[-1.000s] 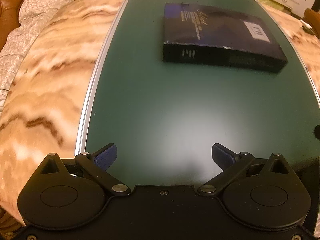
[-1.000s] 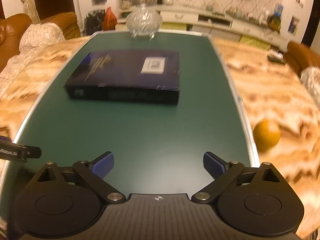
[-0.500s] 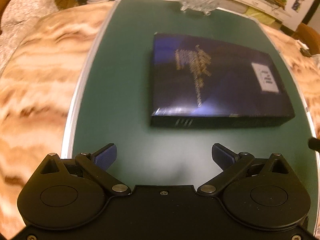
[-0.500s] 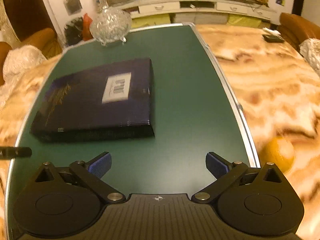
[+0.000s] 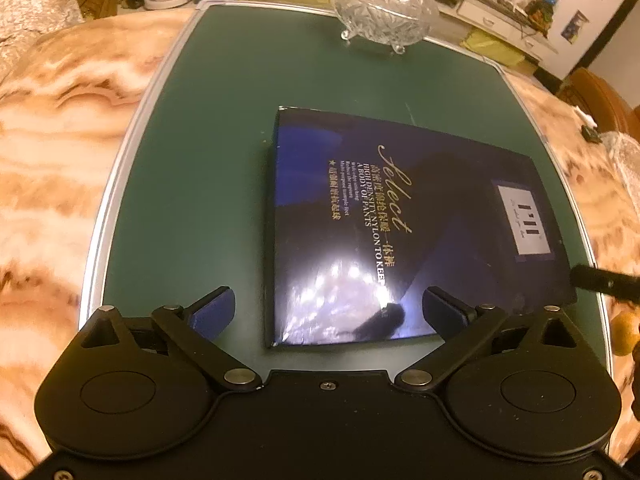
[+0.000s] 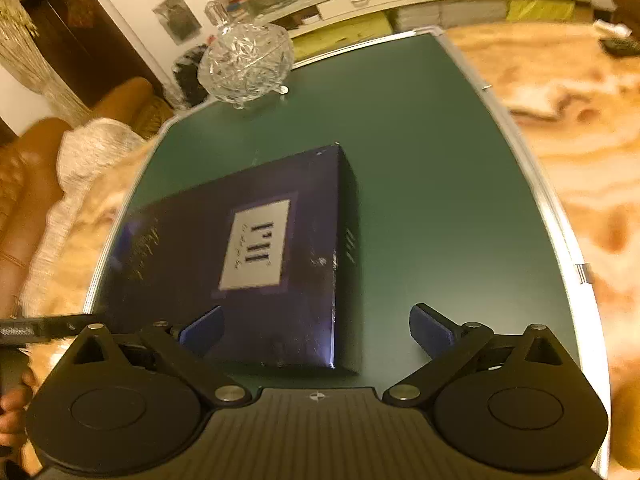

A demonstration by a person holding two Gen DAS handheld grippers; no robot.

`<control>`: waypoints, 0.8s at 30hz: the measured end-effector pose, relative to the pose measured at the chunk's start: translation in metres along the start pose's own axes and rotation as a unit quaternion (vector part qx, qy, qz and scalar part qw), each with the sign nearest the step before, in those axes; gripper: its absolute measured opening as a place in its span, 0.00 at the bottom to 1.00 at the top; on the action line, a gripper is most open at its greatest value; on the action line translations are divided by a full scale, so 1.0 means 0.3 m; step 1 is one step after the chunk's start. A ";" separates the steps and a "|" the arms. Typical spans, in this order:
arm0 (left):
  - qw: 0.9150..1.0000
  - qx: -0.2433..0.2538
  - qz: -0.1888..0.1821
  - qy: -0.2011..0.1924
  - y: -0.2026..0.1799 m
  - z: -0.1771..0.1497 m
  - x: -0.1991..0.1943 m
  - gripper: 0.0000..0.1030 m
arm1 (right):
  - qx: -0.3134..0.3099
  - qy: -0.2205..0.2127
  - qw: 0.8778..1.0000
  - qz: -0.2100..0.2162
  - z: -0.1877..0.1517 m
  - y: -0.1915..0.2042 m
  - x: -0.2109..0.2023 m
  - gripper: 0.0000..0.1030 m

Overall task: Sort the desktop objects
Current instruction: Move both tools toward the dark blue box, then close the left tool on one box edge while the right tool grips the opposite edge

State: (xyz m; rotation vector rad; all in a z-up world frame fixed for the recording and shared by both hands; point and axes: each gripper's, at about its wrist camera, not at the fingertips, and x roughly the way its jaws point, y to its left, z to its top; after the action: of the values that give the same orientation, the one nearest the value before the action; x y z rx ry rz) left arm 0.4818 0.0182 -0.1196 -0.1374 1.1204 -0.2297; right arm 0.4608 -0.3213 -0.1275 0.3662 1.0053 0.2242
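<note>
A flat dark blue box (image 5: pixel 380 220) with gold lettering and a white label lies on the green mat (image 5: pixel 200 160). My left gripper (image 5: pixel 328 312) hovers over its near left corner. Its jaws are closing, and the box edge lies between the blue pads (image 5: pixel 212 312) without touching them. My right gripper (image 6: pixel 316 328) stands open over the near right corner of the box (image 6: pixel 256 248), its pads clear of it. A black bar of the other gripper shows at the side of each view.
A lidded cut-glass bowl (image 5: pixel 384 4) stands at the mat's far end, also in the right wrist view (image 6: pixel 244 64). An orange (image 5: pixel 624 332) rests on the marble tabletop (image 5: pixel 48 160) off the mat's right edge. A hand (image 6: pixel 12 404) shows at lower left.
Both grippers have moved forward and tilted down until the box sits under their fingers. The left pads stand a little closer together than before.
</note>
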 end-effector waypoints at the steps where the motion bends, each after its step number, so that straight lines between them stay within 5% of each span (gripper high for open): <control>1: 1.000 0.003 -0.001 0.001 0.000 0.003 0.008 0.95 | 0.006 0.001 1.000 0.009 0.005 -0.009 0.012 0.97; 6: 1.000 0.000 -0.031 0.006 0.021 0.022 0.048 0.83 | -0.002 0.008 1.000 0.013 0.014 -0.008 0.061 0.93; 15: 0.998 -0.003 -0.058 0.005 0.058 0.043 0.079 0.84 | 0.012 0.014 0.999 0.038 0.022 -0.013 0.111 0.83; 24: 0.998 -0.004 -0.068 0.012 0.050 0.046 0.107 0.92 | 0.032 0.007 0.998 0.049 0.015 -0.025 0.124 0.83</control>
State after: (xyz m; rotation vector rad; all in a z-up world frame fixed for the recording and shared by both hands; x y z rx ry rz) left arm 0.5092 0.0247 -0.1450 -0.2201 1.1363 -0.3491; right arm 0.4842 -0.3162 -0.1574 0.4725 1.0108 0.2835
